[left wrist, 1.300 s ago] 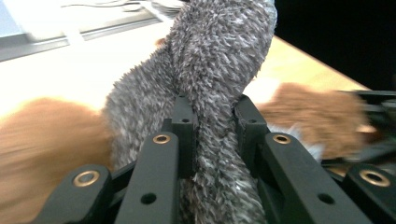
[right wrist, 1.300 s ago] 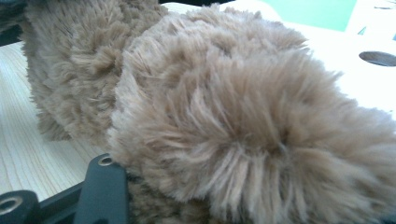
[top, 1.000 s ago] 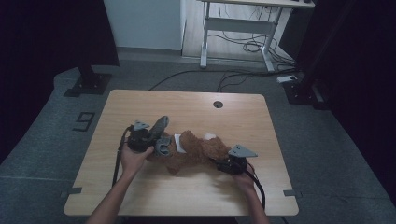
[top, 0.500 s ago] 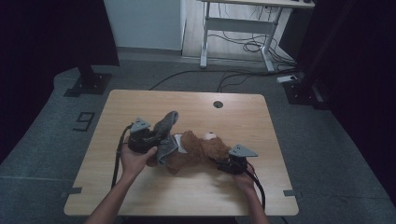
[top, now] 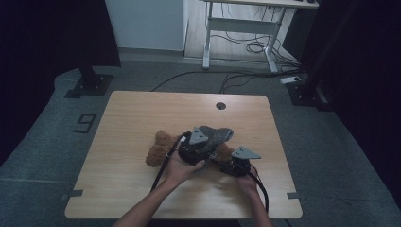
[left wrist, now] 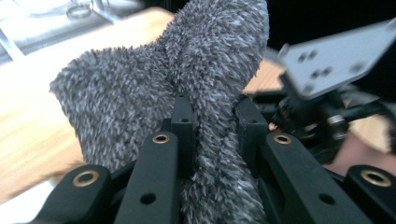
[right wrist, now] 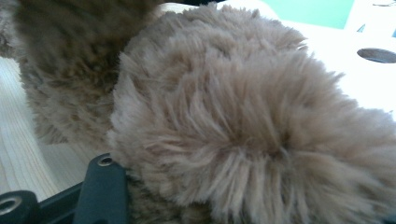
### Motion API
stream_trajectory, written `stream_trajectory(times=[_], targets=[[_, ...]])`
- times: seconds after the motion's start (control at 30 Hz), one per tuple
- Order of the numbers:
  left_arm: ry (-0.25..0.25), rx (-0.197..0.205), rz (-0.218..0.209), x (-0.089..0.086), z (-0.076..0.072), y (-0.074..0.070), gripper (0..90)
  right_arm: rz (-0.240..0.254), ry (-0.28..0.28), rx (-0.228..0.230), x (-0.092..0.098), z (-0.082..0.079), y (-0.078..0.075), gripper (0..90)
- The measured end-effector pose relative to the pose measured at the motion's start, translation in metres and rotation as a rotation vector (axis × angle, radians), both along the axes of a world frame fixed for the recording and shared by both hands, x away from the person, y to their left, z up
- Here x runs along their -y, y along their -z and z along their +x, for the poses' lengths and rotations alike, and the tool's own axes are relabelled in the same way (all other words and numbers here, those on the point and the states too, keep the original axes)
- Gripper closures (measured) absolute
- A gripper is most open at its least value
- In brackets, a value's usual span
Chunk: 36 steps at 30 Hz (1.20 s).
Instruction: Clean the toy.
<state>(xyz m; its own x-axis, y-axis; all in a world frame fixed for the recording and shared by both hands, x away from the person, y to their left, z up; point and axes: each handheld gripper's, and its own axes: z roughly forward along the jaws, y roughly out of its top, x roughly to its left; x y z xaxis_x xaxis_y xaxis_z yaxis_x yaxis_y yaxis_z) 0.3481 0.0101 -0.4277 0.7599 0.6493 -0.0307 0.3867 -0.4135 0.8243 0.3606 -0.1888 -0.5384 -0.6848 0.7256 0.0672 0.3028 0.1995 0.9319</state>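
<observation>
A brown plush bear (top: pixel 157 147) lies on the wooden table (top: pixel 127 118), near the middle. My left gripper (top: pixel 197 147) hovers over the bear's right part, shut on a grey fuzzy cloth (top: pixel 216 134). In the left gripper view the cloth (left wrist: pixel 187 74) bulges up between the closed jaws. My right gripper (top: pixel 233 166) sits just right of it, at the bear's right end. In the right gripper view the bear's fur (right wrist: pixel 243 121) is packed between the jaws; one finger (right wrist: pixel 103 186) presses into it and the other is hidden.
A round cable hole (top: pixel 220 105) lies near the table's far edge. Beyond the table stand a white desk frame (top: pixel 241 28), floor cables (top: pixel 250 47) and a black stand base (top: pixel 90 82). The right gripper's grey plate (left wrist: pixel 336 60) is close beside my left jaws.
My left gripper has carried the grey cloth to the right and a little up, from the bear's left side to over its right part. The bear's left end is now uncovered. The right gripper kept still.
</observation>
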Motion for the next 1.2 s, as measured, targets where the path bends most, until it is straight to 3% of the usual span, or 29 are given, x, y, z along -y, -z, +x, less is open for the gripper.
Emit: stream_trajectory(times=[0.07,0.17,0.3,0.4,0.53,0.7,0.83,1.07,1.2], targets=[[-0.007,-0.006,0.051,0.008,0.004,0.011,73.6,-0.001,0.0,0.0,0.0,0.0,0.0,40.5],[-0.018,0.01,0.079,0.012,0.005,0.023,73.7,-0.004,0.002,-0.002,-0.001,0.0,0.0,40.5],[-0.022,0.069,0.127,0.014,-0.001,0.026,73.9,-0.011,0.001,-0.002,-0.001,0.0,0.0,40.5],[-0.039,0.082,0.142,0.006,-0.002,0.027,74.0,-0.014,0.003,0.0,-0.001,-0.001,0.0,40.4],[-0.082,0.066,0.08,-0.019,0.002,0.027,74.5,-0.013,0.001,0.001,-0.001,-0.001,0.0,40.3],[-0.109,0.071,0.04,-0.046,0.001,0.02,74.5,-0.007,0.001,0.001,-0.001,0.0,0.001,40.3],[-0.143,0.086,0.045,-0.068,-0.004,0.019,74.2,-0.002,0.008,-0.005,-0.001,0.0,0.001,40.3],[-0.235,0.039,-0.023,-0.121,-0.015,0.037,74.2,0.001,0.008,-0.003,-0.001,0.0,0.001,40.3],[-0.271,0.024,-0.026,-0.142,-0.016,0.046,74.2,0.001,0.01,-0.003,-0.002,0.0,0.001,40.3]])
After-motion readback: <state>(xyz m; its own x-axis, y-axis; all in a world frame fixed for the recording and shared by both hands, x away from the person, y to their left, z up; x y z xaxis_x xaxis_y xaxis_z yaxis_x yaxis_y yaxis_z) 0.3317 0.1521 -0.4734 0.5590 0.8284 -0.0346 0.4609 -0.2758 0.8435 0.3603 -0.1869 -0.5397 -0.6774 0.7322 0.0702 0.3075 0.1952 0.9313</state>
